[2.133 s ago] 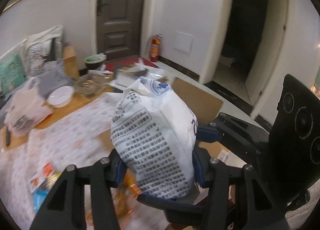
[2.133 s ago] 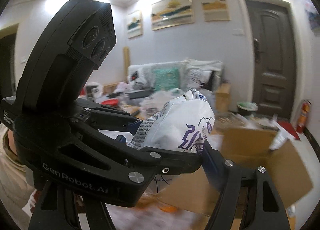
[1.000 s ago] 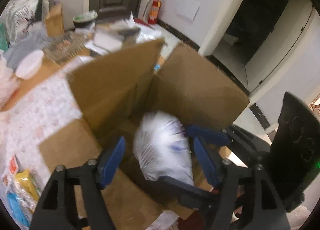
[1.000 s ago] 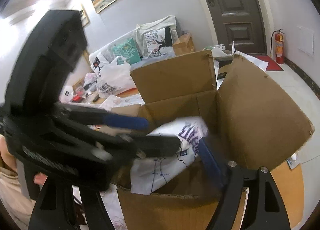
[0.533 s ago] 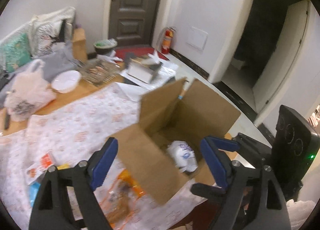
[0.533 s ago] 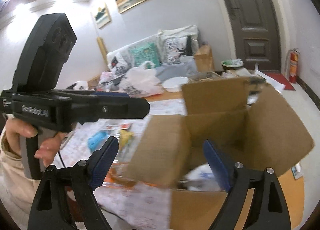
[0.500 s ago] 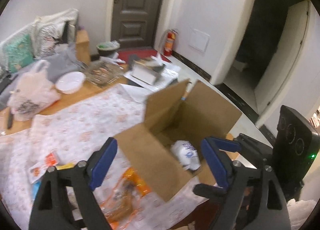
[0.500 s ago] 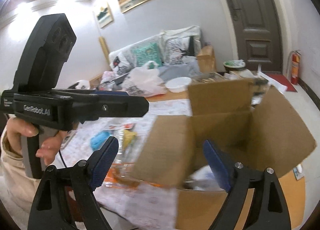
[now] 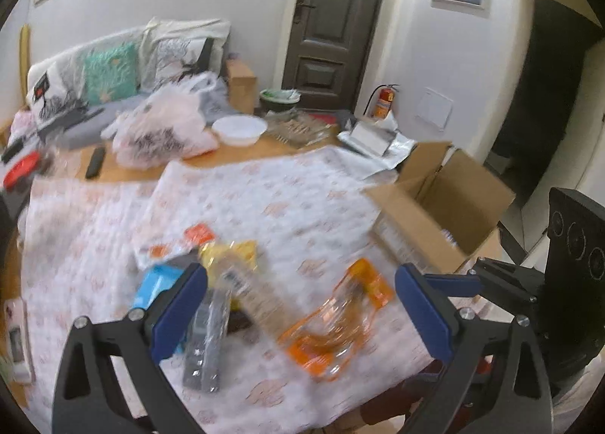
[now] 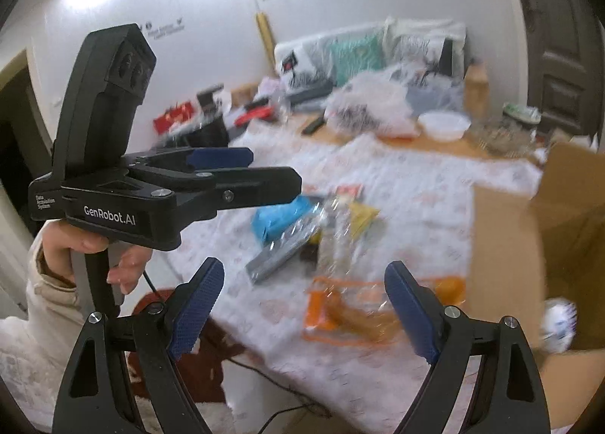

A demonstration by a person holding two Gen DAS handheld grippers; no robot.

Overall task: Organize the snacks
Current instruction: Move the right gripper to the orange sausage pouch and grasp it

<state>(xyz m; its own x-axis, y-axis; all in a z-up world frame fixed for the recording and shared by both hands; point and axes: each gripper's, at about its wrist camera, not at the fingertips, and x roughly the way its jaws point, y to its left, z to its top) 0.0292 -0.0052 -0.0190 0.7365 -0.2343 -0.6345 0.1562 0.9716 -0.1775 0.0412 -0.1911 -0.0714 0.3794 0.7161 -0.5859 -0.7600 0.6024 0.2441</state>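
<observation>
On the patterned cloth near me the job looks only begun, by my reading: one white bag lies in the box, and a heap of snacks is not yet packed.

Going left to right across the heap, I see a blue packet, a grey wrapped strip, a clear bottle-like pack lying over a yellow packet, and then an orange-trimmed clear bag nearest the box. Farther left, at the table's near edge, a small pale item is too blurred for me to name.

My left gripper hangs above the heap, its jaws opening with nothing between them. My right gripper stands wide too, empty, with the orange-trimmed bag showing in its gap but untouched.

As for containers, the box sits at the right end of the table, flaps up; the white bag is all I can make out in it, the rest of its floor being hidden by the near wall. Far across the table a white bowl stands beside a plastic sack; I cannot tell what is in either.
</observation>
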